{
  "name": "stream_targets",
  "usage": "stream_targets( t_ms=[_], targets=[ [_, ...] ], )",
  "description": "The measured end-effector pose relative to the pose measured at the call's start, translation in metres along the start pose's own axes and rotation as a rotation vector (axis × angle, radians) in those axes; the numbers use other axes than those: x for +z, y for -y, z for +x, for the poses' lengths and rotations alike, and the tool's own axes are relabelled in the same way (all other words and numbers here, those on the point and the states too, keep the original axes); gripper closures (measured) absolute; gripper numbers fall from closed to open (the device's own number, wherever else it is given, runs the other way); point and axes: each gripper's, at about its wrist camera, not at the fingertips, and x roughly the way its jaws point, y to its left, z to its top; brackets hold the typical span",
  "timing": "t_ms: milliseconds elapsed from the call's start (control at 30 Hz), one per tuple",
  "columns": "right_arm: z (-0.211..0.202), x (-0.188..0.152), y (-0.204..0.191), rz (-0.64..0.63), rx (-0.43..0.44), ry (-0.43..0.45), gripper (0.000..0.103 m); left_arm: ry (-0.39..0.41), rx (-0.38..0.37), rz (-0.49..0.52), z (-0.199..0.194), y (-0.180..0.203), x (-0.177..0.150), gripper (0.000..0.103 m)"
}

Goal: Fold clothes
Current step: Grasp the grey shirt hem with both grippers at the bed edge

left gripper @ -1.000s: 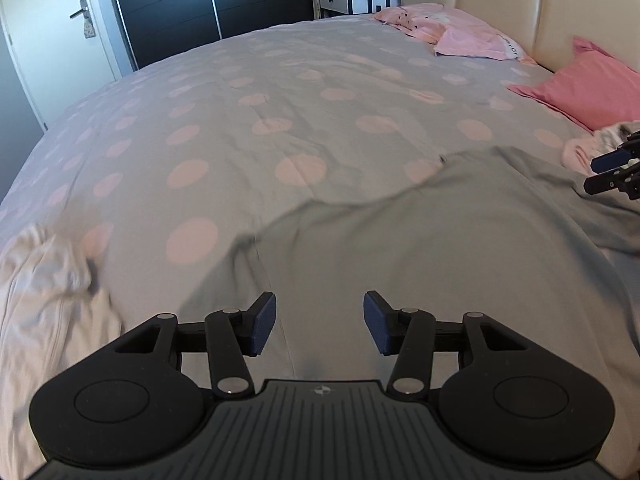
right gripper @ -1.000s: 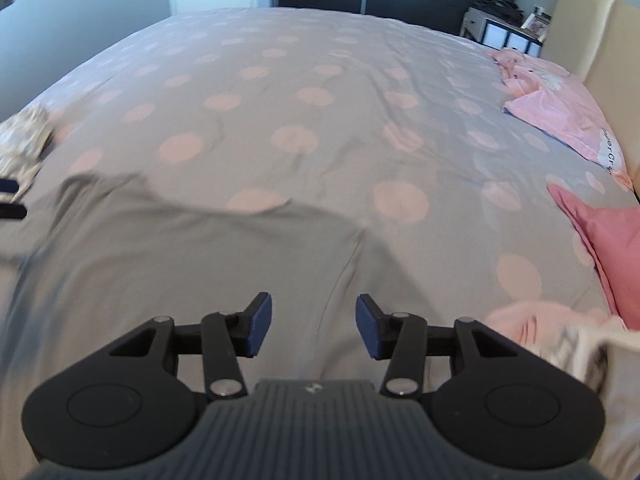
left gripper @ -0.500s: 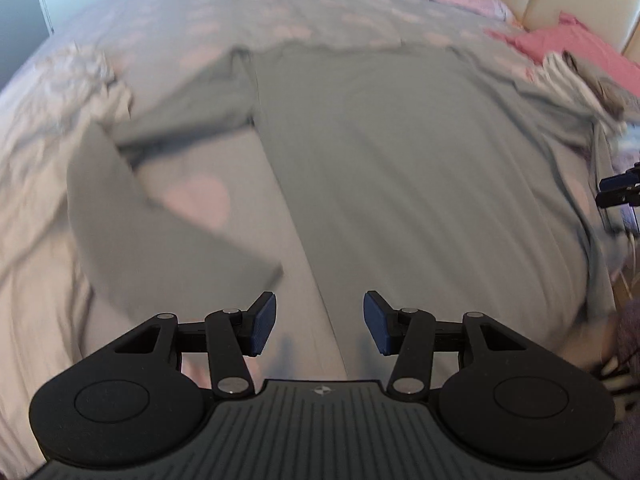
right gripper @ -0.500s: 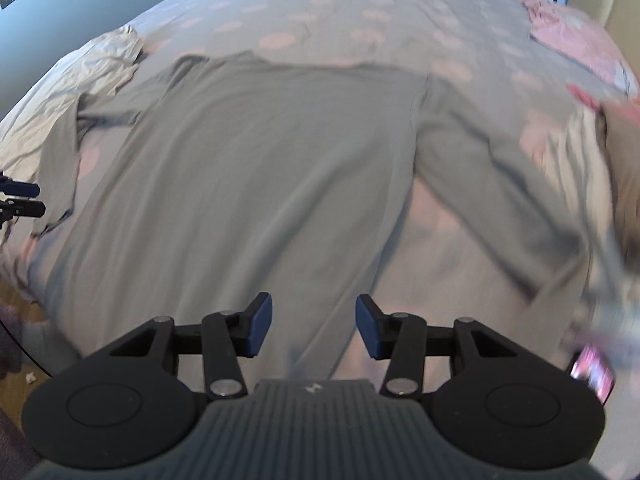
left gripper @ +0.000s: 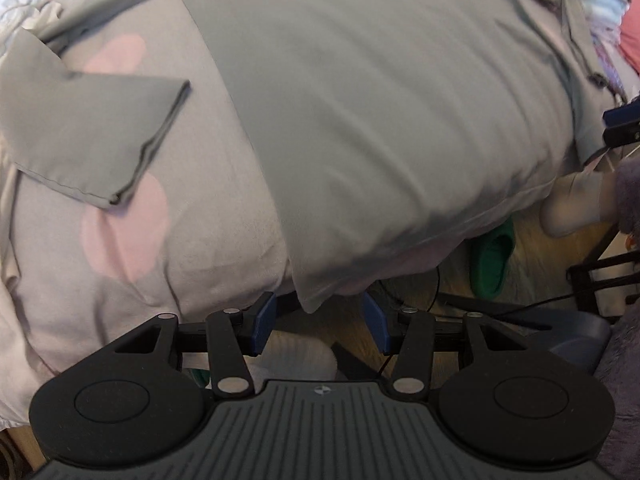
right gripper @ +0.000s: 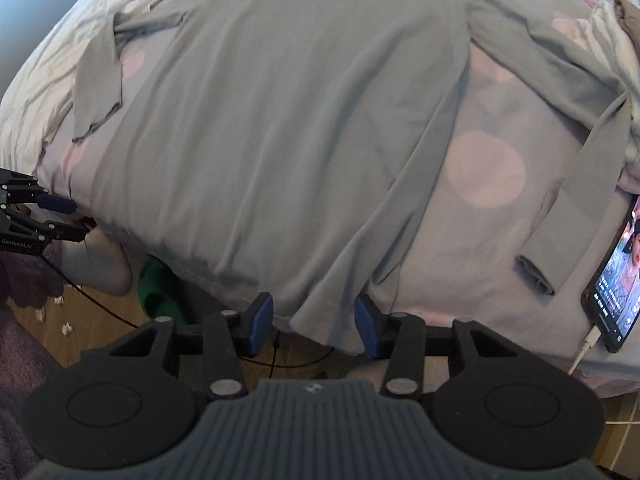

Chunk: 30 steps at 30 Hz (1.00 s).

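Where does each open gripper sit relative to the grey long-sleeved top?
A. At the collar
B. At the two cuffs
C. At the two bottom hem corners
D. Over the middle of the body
C: the left gripper and right gripper each straddle a hem corner of the grey top, unclamped.

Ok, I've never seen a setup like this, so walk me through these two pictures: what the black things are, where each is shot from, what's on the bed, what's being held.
Each picture comes from a camera mounted on a hand-held claw that a person carries, one in each hand, looking forward along its two blue-tipped fingers. The left claw and the right claw are both open and hold nothing. Each has a bottom corner of the grey long-sleeved top hanging between its fingers. The top lies spread flat on a bed with a spotted duvet, sleeves out to the sides. A phone with its screen lit lies at the bed's edge, with more clothes piled nearby. On the floor below lies a green slipper.
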Motion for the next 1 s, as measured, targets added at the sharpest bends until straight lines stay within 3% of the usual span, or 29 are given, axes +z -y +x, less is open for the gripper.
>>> stream_targets(
  t_ms=[100,267,333,367,567,767,1000],
  targets=[
    [0.004,0.002,0.003,0.007,-0.011,-0.015,0.054,-0.001,0.001,-0.006,0.012,-0.002,0.002,0.057],
    [0.011,0.005,0.009,0.018,-0.007,-0.02,0.057,-0.025,0.003,0.009,0.028,0.005,0.009,0.084],
    [0.012,0.005,0.01,0.018,-0.012,-0.023,0.079,-0.036,0.0,0.012,0.025,0.004,0.011,0.097],
    [0.011,0.005,0.01,0.019,-0.013,-0.027,0.095,-0.04,-0.011,0.006,0.022,0.003,0.011,0.1],
    [-0.013,0.007,0.023,0.022,-0.024,-0.044,0.098,-0.044,-0.094,-0.022,-0.014,-0.007,0.014,0.103],
    [-0.018,0.005,0.054,0.058,-0.068,-0.145,0.099,-0.041,-0.165,-0.074,-0.054,-0.025,0.01,0.103],
    [0.007,0.0,0.086,0.107,-0.116,-0.284,0.1,-0.111,-0.1,-0.074,-0.036,-0.04,0.009,0.103]
  ],
)
